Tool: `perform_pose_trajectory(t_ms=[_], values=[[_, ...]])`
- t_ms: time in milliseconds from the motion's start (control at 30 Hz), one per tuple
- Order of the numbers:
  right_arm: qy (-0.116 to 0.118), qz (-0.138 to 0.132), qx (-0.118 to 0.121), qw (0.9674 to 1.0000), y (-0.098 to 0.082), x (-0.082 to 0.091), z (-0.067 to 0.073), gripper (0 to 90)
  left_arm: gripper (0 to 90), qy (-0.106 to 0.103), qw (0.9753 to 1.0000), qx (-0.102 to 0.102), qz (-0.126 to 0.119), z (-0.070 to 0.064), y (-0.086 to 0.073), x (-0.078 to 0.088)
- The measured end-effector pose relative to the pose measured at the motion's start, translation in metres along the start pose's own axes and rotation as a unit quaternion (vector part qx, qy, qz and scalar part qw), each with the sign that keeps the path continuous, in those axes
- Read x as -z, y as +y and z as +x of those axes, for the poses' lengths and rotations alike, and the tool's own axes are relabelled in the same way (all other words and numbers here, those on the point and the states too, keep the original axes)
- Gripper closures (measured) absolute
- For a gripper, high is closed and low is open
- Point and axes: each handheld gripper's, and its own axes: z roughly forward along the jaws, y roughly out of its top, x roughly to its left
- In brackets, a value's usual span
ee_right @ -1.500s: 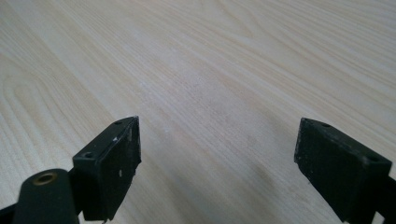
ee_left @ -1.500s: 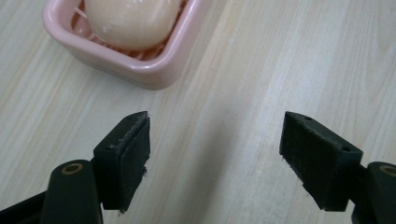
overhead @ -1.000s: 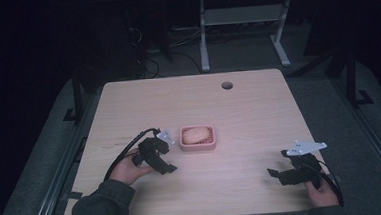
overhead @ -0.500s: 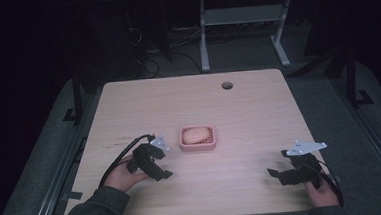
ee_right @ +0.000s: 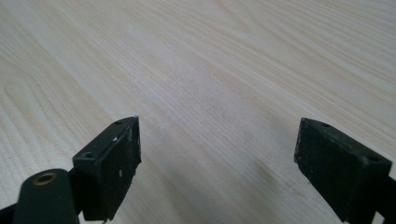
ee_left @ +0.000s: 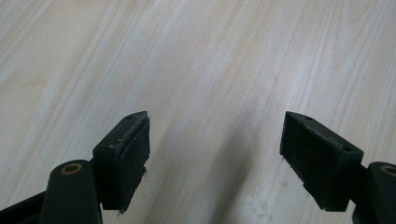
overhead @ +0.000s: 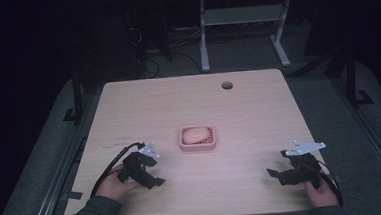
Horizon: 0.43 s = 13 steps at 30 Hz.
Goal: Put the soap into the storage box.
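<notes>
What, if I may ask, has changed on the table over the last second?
The left gripper has drawn back from the pink dish toward the person, jaws open and empty. The right gripper, open near the table's front edge, and the dish with its pale lump stayed put.

We look down on a pale wood-grain counter [overhead: 193, 107] with rounded corners and a round cable hole [overhead: 226, 85] near its far edge, lit while the room around it lies in near darkness. Grey carpeted floor [overhead: 328, 99] shows on both sides of the counter and beyond it. At the far side of the room, a white metal frame [overhead: 244, 29] of another table stands on the floor, and dark cables [overhead: 151, 65] lie tangled to its left. Black frame legs [overhead: 78, 102] flank the counter's sides.
</notes>
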Motion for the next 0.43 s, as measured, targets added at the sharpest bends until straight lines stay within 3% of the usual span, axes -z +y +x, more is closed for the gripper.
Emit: perform_pose_trajectory(t_ms=[433], values=[[-0.001, 0.0, -0.002, 1.0, 0.0, 0.001, 0.0, 14.1, 23.6, 0.003, 0.9999, 0.01, -0.009, -0.012, -0.024, 0.005]])
